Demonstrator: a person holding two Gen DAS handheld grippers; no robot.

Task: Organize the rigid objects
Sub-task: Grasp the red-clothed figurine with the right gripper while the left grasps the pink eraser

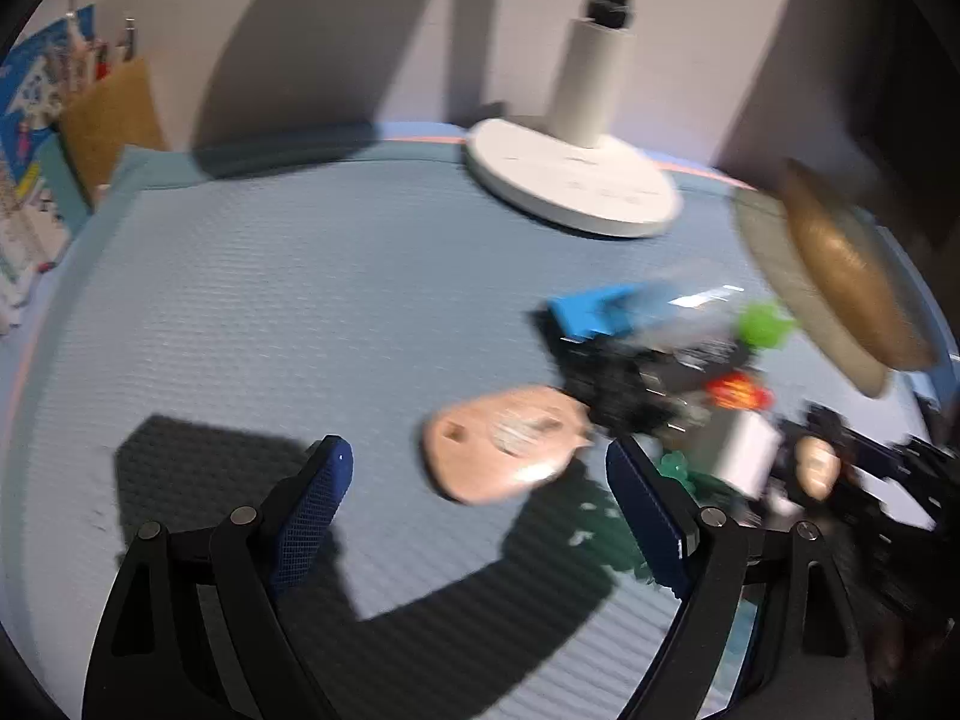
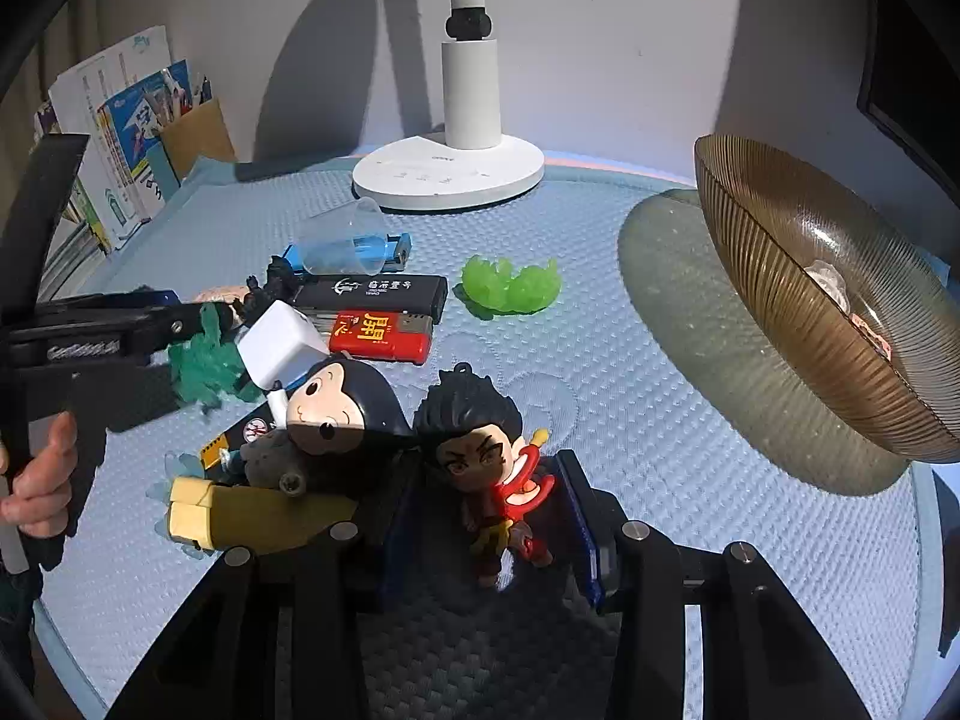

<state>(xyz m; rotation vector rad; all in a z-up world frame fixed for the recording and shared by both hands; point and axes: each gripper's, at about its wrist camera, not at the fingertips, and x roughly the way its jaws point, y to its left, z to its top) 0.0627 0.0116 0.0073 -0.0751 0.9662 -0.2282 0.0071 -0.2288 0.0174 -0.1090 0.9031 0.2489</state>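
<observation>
In the right wrist view a small figurine [image 2: 486, 468] with spiky black hair and a red outfit lies on the blue mat [image 2: 660, 408]. My right gripper [image 2: 489, 510] is shut on it, a blue pad at each side. To its left lies a heap: a dark-hooded doll [image 2: 342, 408], a white cube [image 2: 282, 348], a red lighter [image 2: 381, 336] and a yellow block [image 2: 252, 516]. My left gripper [image 1: 480, 486] stands open over the mat. A pink oval piece [image 1: 504, 441] lies just ahead of its fingertips, untouched. The left wrist view is blurred.
A brown ribbed glass bowl [image 2: 840, 324] stands at the right. A white lamp base [image 2: 447, 174] sits at the back. A green lump [image 2: 510, 288], a black lighter [image 2: 372, 294] and a clear cup [image 2: 345, 240] lie mid-mat. Books [image 2: 120, 138] line the left edge.
</observation>
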